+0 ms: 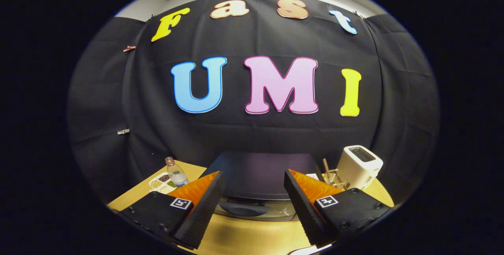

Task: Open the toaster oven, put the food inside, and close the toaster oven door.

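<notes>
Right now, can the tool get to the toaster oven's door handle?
Probably yes. The tool is open and holds nothing, and the handle on the toaster oven lies just ahead, between the fingers, with nothing in the way.

Layout: wooden table (252,235) before the cloth wall

Toaster oven (260,174) at the table's middle, just ahead of the gripper (252,207), its door handle (244,209) on the near face between the two spread fingers, neither touching it. Far left of the oven: a water bottle (176,173), with a divided snack tray (160,182) just beside it on its left. Right of the oven: a small rack (334,176), and further right, by the table's far right edge, a pop-up toaster (360,166). The wall stands behind all.
</notes>
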`<move>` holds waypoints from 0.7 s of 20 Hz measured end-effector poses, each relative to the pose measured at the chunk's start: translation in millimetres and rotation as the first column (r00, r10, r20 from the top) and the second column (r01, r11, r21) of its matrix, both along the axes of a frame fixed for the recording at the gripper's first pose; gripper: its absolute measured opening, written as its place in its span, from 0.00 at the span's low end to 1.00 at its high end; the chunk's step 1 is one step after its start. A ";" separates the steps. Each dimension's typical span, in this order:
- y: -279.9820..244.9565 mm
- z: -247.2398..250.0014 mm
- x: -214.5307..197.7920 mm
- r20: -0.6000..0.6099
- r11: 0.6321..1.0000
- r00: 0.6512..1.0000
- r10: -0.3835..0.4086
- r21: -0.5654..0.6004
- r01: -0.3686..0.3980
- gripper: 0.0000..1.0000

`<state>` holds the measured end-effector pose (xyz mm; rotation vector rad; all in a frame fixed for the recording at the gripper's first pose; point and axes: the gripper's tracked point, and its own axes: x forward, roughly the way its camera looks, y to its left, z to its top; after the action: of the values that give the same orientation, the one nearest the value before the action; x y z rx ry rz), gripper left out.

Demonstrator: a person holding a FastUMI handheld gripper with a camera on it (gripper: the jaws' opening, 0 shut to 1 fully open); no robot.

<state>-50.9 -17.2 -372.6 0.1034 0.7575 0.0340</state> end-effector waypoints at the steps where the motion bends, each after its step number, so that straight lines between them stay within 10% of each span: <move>1: 3.2 -13.3 -3.4 -0.030 1.000 0.999 -0.011 0.006 0.011 0.98; 14: 10.7 -105.6 -24.7 -0.210 0.996 0.973 -0.093 -0.032 0.088 0.98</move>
<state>-75.6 -6.5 -478.2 0.1216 0.9649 -0.0737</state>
